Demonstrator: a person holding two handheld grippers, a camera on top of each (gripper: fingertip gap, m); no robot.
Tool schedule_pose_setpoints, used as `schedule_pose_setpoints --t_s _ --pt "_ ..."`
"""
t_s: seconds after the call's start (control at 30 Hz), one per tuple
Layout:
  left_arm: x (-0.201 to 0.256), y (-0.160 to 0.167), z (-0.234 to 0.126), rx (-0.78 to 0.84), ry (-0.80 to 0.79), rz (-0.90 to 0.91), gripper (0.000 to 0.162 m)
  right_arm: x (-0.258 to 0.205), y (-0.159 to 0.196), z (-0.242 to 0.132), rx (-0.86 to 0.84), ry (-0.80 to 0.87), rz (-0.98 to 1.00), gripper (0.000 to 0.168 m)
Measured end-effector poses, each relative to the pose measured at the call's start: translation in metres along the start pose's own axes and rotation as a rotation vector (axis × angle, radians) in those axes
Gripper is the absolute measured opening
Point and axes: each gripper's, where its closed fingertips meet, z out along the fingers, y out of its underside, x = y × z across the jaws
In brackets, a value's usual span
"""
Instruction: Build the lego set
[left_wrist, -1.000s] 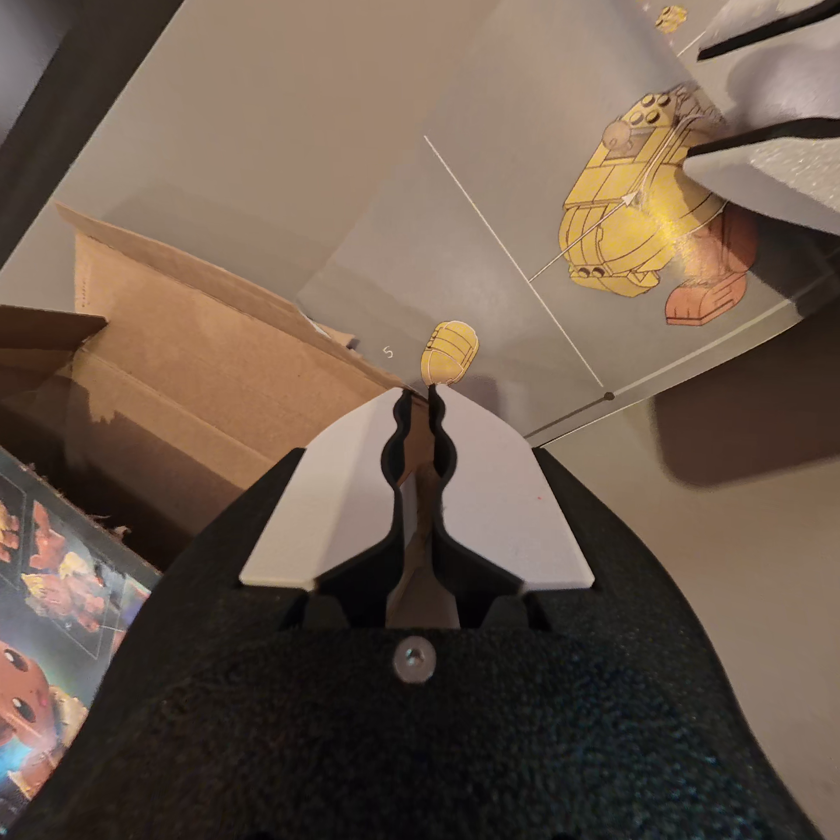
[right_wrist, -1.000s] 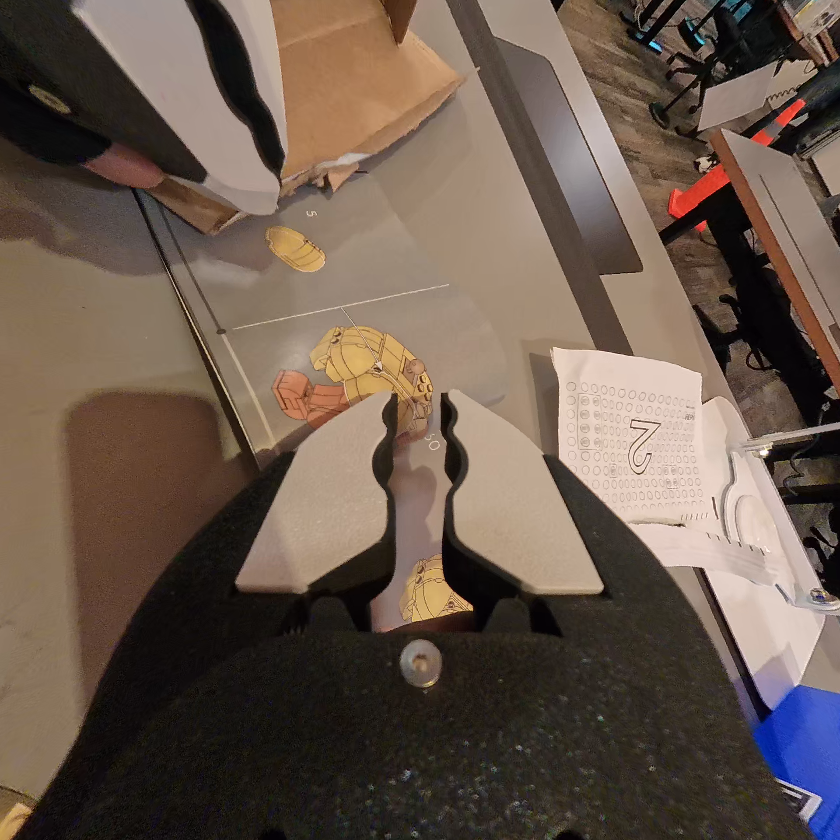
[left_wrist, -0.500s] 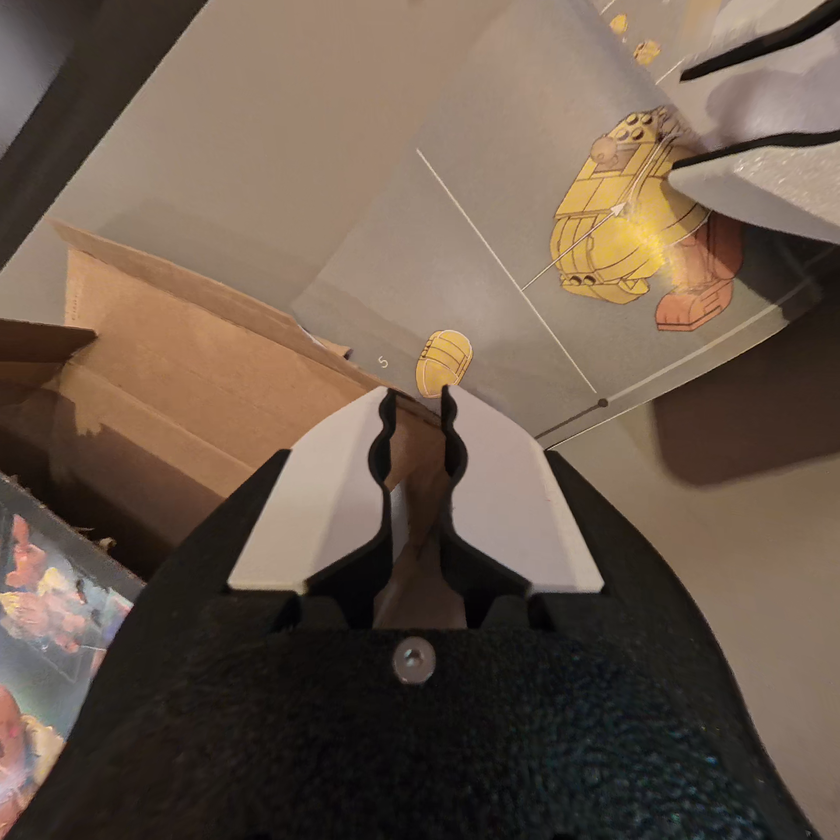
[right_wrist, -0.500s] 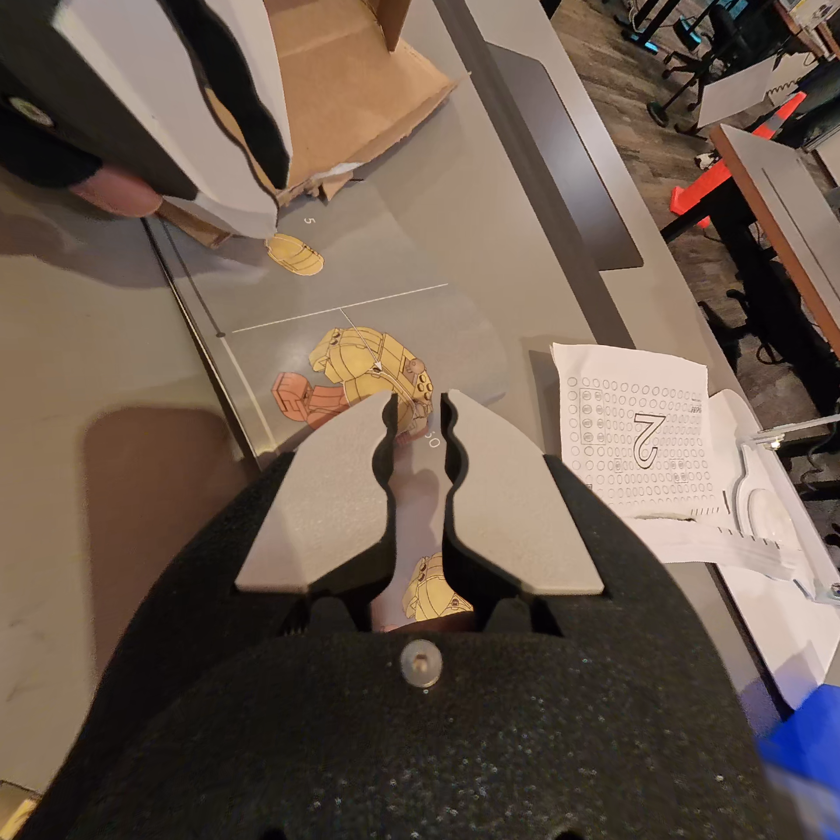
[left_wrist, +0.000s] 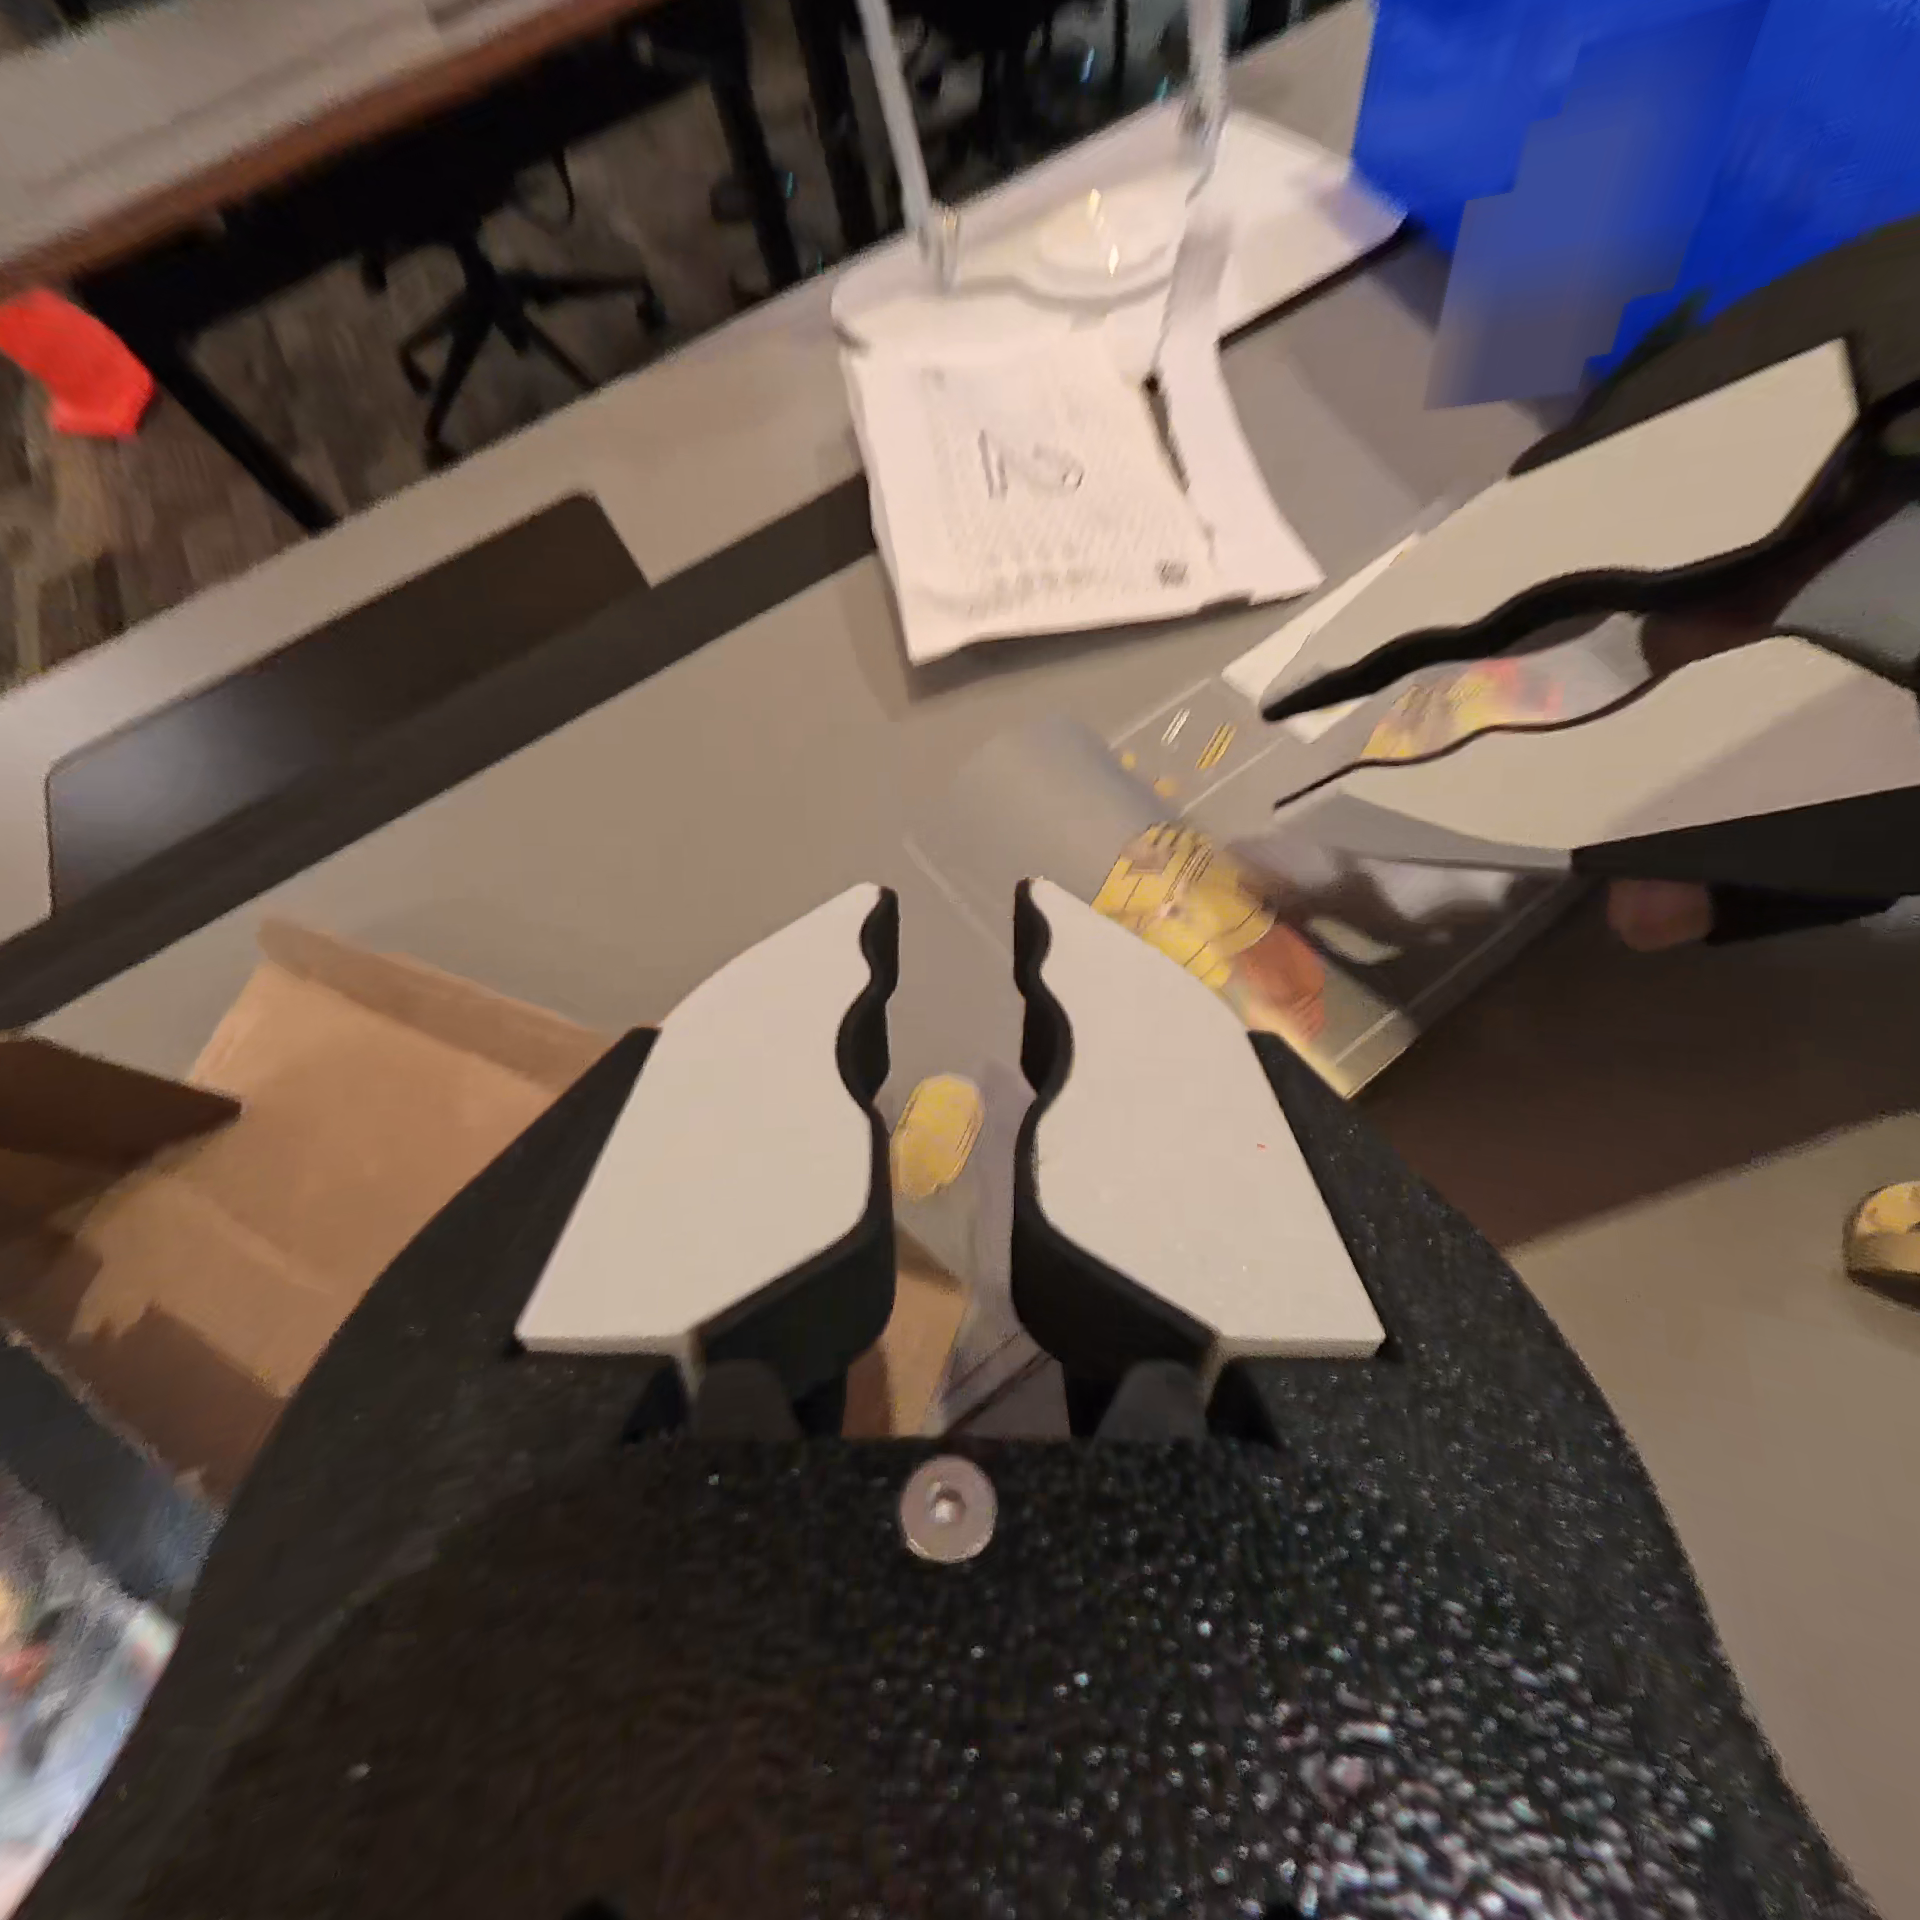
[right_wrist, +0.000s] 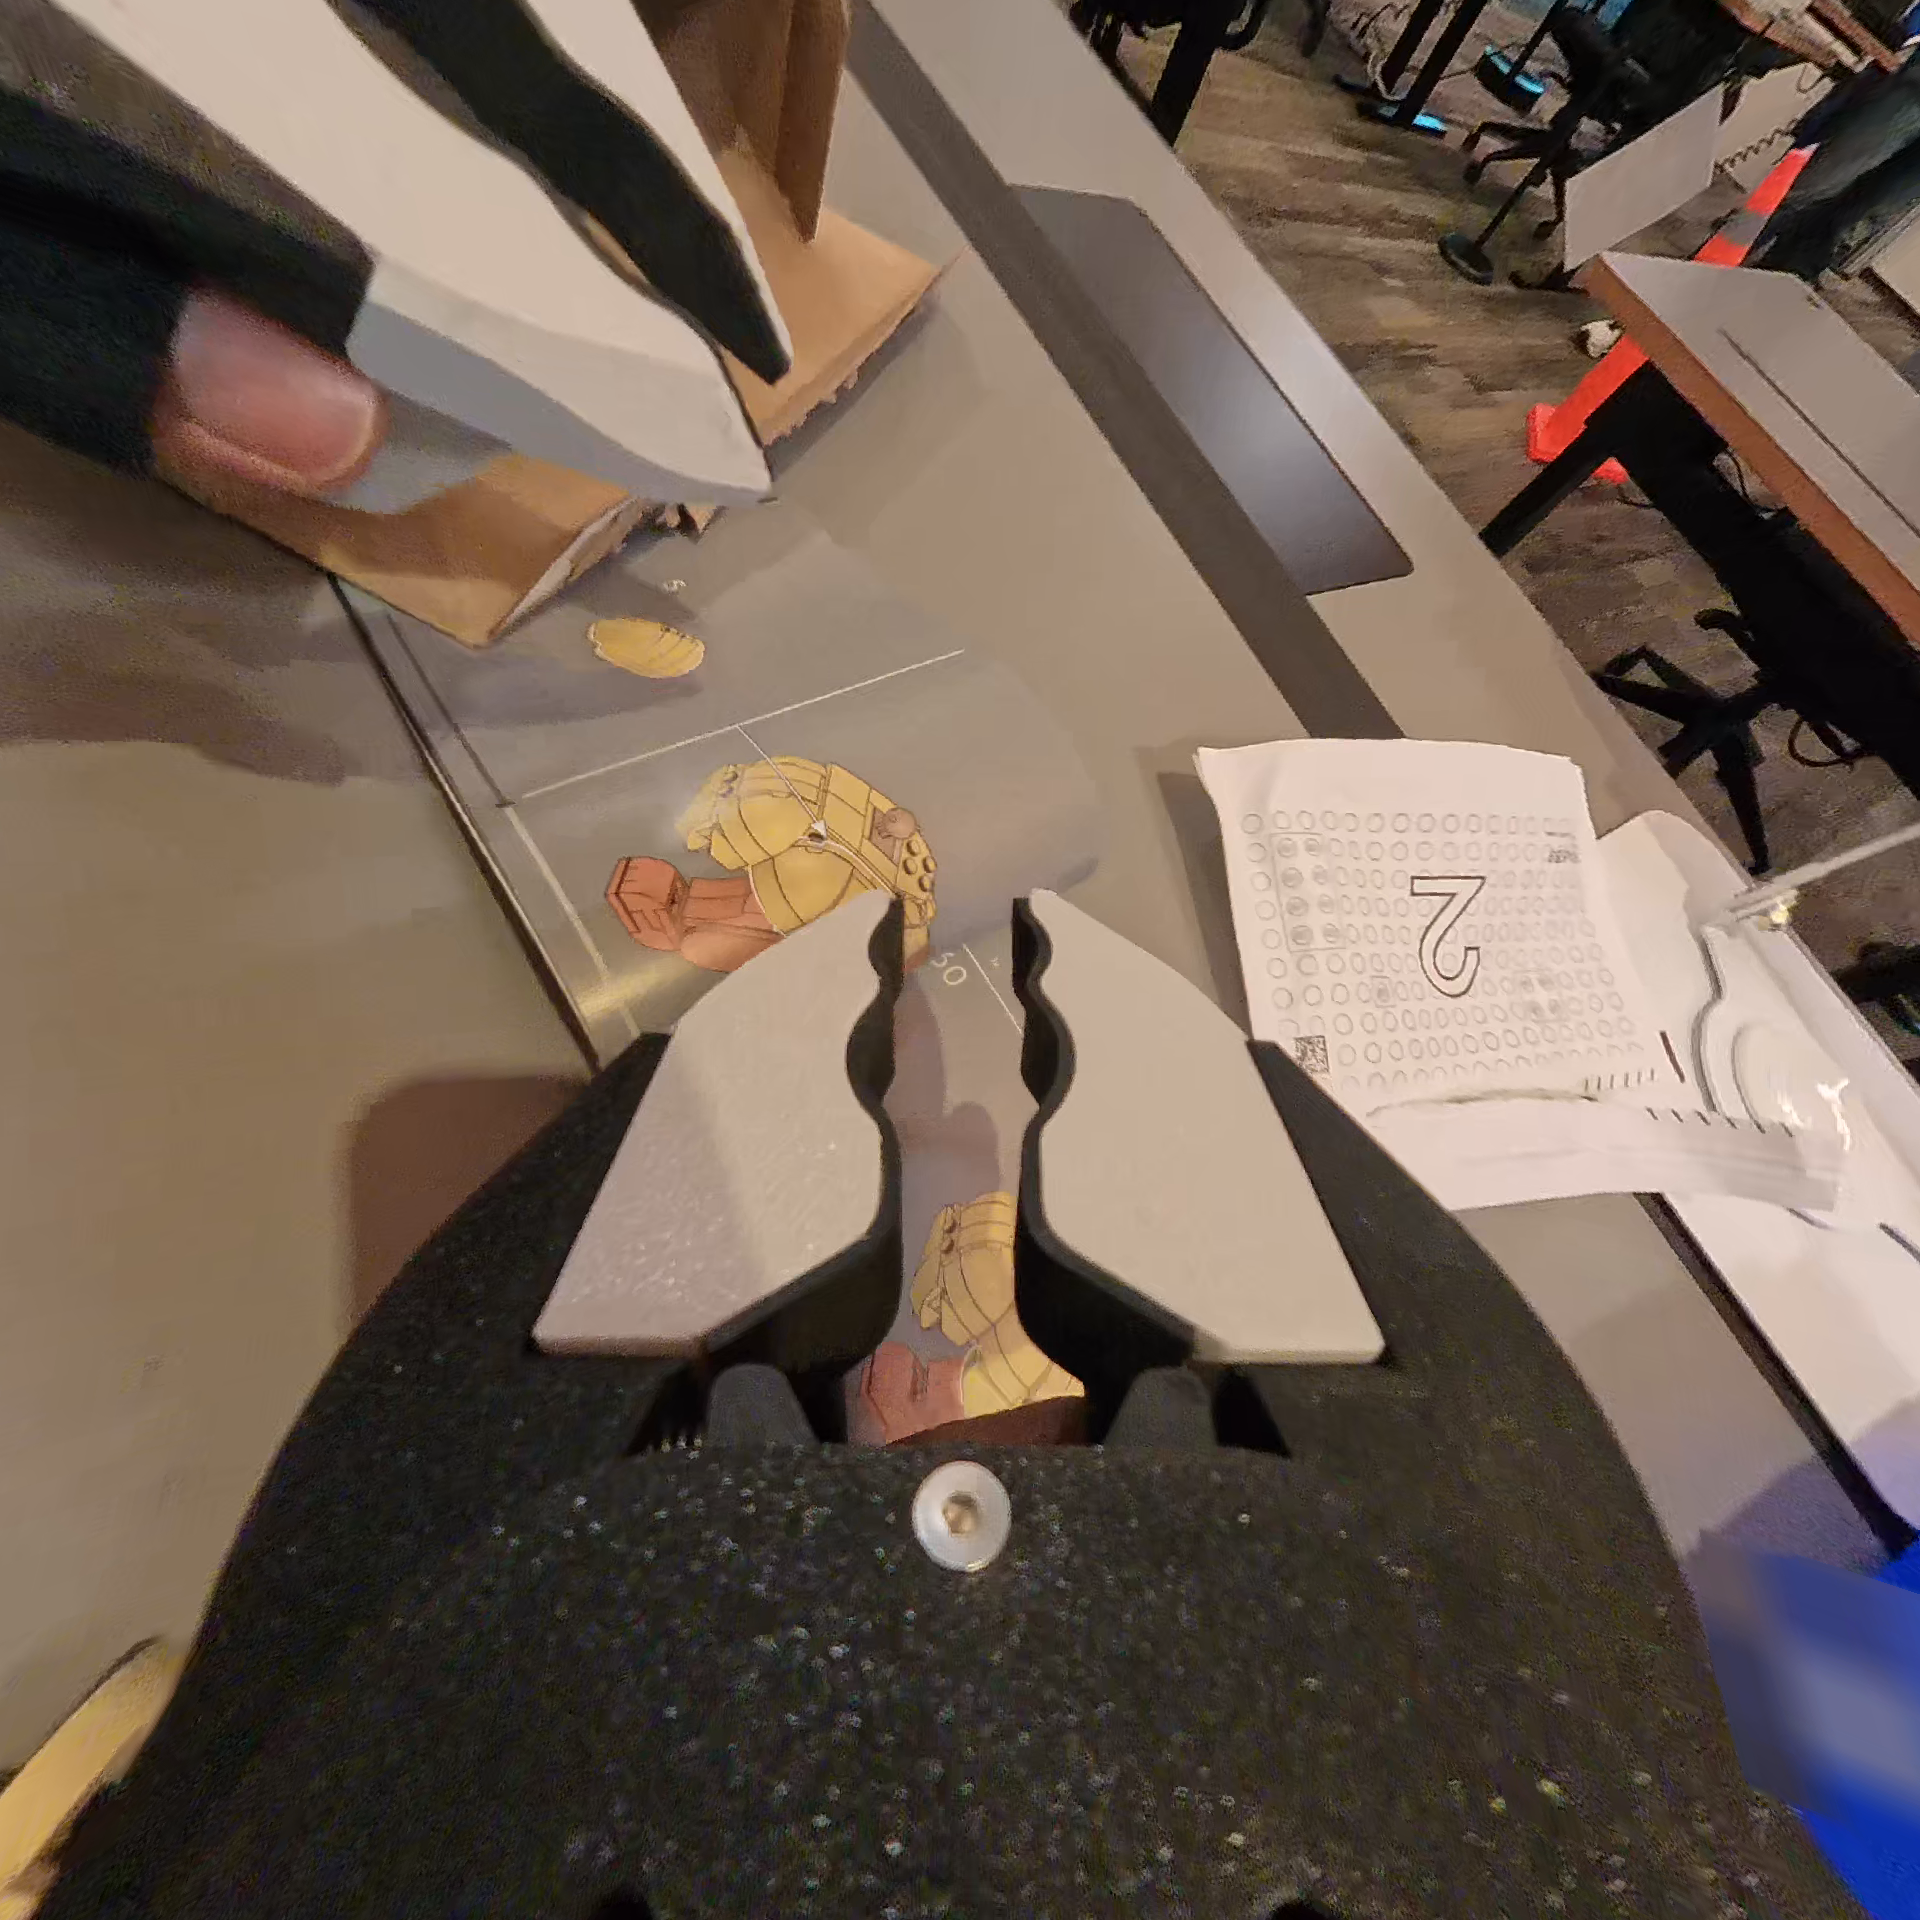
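Note:
The open instruction booklet (right_wrist: 790, 727) lies flat on the grey table, showing drawings of a yellow and brown model; it also shows in the left wrist view (left_wrist: 1195, 914). My right gripper (right_wrist: 956, 914) hovers low over the booklet's near page, its jaws a narrow gap apart with nothing between them. It appears at the right of the left wrist view (left_wrist: 1288, 758). My left gripper (left_wrist: 956, 904) is open and empty, above the booklet's far end beside the cardboard box (left_wrist: 343, 1143). It appears top left in the right wrist view (right_wrist: 758, 426). A small yellow piece (left_wrist: 1886, 1236) lies on the table.
A white numbered paper bag (right_wrist: 1423, 935) and clear plastic packaging (right_wrist: 1756, 1049) lie right of the booklet. A dark panel (right_wrist: 1195, 374) sits along the table's far edge. The printed set box (left_wrist: 62, 1704) is at lower left. Other desks and chairs stand beyond. My right fingertips sit around 8 cm from my left ones. My right tips are roughly 15 cm from the small yellow piece (left_wrist: 1886, 1236).
My left gripper has opened from nearly shut and tilted up, so its view now looks across the table. The right gripper has barely moved over the booklet.

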Motion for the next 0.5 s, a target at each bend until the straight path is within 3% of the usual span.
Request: schedule_pose_setpoints --t_s 0.17,0.27,0.37,0.5 --pt "0.051 -0.033 0.003 0.231 0.184 -0.039 0.018 0.002 0.001 -0.036 0.036 -0.017 0.138 0.019" --pt "0.098 -0.047 -0.003 0.347 0.367 -0.023 0.009 -0.003 0.010 -0.065 0.049 -0.059 0.260 0.018" --pt "0.138 -0.048 -0.008 0.377 0.510 0.024 0.000 -0.009 0.031 -0.093 0.037 -0.087 0.357 0.016" --pt "0.175 -0.040 -0.009 0.353 0.642 0.101 0.000 -0.011 0.059 -0.133 0.101 -0.115 0.525 0.010"
